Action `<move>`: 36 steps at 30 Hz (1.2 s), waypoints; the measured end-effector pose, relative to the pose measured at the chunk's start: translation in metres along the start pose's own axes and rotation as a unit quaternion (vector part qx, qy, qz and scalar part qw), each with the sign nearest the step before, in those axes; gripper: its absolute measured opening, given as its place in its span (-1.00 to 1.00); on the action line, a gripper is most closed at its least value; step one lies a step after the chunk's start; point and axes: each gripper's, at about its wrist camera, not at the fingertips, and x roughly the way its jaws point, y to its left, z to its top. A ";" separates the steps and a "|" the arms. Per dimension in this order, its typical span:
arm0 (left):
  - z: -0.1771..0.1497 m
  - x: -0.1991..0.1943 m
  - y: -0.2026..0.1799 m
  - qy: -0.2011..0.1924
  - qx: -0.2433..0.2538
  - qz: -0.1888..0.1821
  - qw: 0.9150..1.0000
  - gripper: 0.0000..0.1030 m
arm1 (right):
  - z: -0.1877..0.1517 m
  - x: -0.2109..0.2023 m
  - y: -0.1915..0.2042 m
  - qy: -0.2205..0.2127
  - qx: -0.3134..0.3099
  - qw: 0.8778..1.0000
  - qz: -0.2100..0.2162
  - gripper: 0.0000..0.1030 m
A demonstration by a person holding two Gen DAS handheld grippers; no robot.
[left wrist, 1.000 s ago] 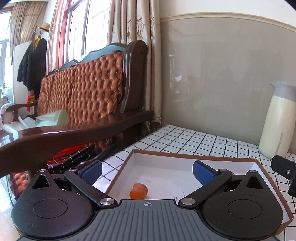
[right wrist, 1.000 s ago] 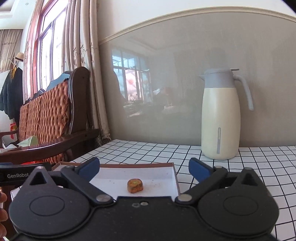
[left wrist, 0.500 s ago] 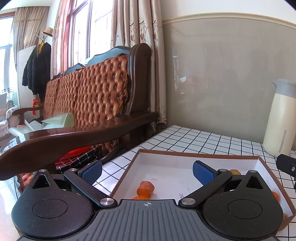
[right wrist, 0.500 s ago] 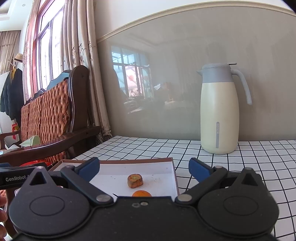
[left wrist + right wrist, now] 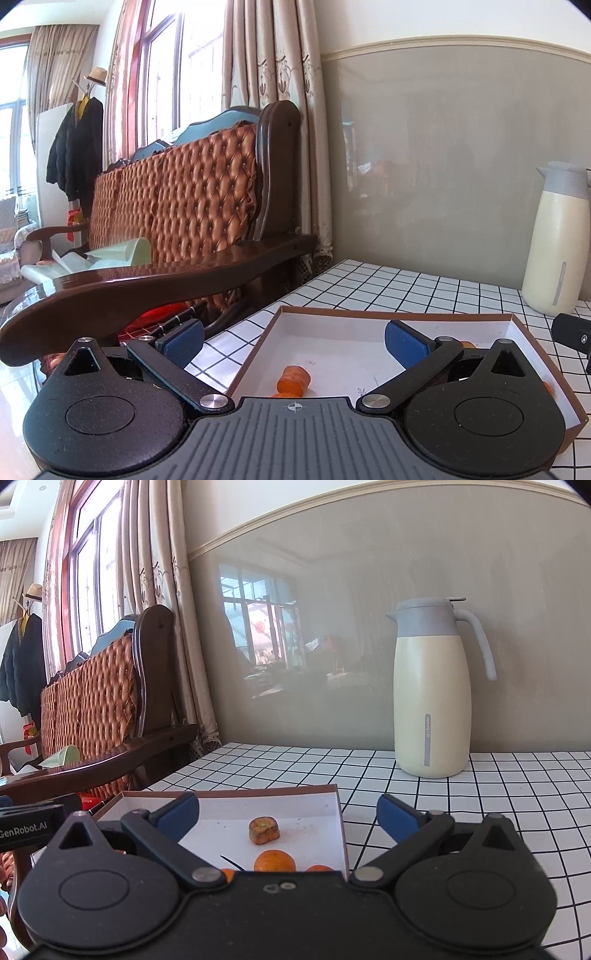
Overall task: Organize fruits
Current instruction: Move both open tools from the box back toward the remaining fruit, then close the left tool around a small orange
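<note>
Left wrist view, L to R: wooden sofa (image 5: pixel 177 206) w/ quilted orange back off the table edge, then the left gripper (image 5: pixel 293 341), blue pads wide apart, nothing btwn them. Ahead of it a shallow brown-rimmed box (image 5: pixel 388 314) w/ white floor sits on the checked tablecloth (image 5: pixel 388 280). Inside, an orange fruit piece (image 5: pixel 293 378) lies near the box's left wall; more orange bits partly hidden behind the gripper body. Cream thermos (image 5: pixel 557 243) upright far right.

Right wrist view, L to R: right gripper (image 5: pixel 288 814) also spread open, empty. Same box (image 5: pixel 229 794) below; a brownish fruit chunk (image 5: pixel 263 830) mid-floor, a round tangerine (image 5: pixel 275 861) just nearer, apart from it. Thermos (image 5: pixel 432 690) stands on the cloth well behind, right.
</note>
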 end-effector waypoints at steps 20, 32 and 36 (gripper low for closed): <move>-0.017 -0.073 -0.104 -0.006 0.061 -0.136 0.989 1.00 | -0.006 -0.079 -0.113 -0.015 0.040 0.994 -0.097 0.88; -0.040 -0.089 -0.213 0.025 0.119 -0.232 0.965 0.87 | -0.015 -0.100 -0.176 0.005 0.051 0.981 -0.185 0.88; -0.047 -0.079 -0.245 0.052 0.124 -0.250 0.959 0.73 | -0.020 -0.103 -0.196 0.011 0.065 0.977 -0.202 0.88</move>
